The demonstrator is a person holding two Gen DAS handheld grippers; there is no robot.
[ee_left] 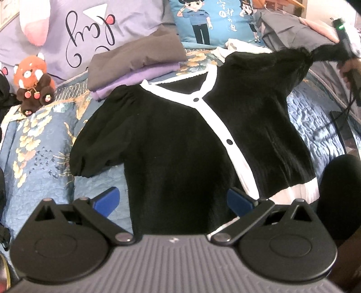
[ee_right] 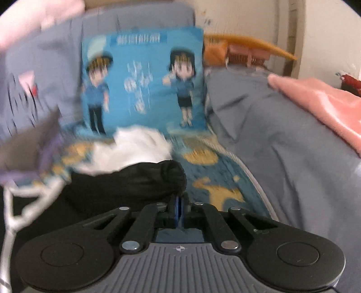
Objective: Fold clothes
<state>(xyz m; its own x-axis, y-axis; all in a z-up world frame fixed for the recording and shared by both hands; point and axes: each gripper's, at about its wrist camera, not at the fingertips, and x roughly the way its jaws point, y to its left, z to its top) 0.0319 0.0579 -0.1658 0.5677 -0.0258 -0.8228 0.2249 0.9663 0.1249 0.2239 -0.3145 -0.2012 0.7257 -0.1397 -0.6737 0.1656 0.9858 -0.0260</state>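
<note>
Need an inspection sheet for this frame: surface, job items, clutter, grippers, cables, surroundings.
Surface: quilt, blue, floral, on a bed.
Job's things: black cardigan lying flat, buttoned, white trim; one sleeve lifted off the quilt. Folded stack, grey over purple, behind it.
Clutter: plush toy; white cloth beyond the collar.
Grippers: left gripper open over the hem; right gripper shut on the sleeve.
Cables: black cable at the quilt's right edge.
Surroundings: cartoon pillow, grey bedding, pink blanket.
</note>
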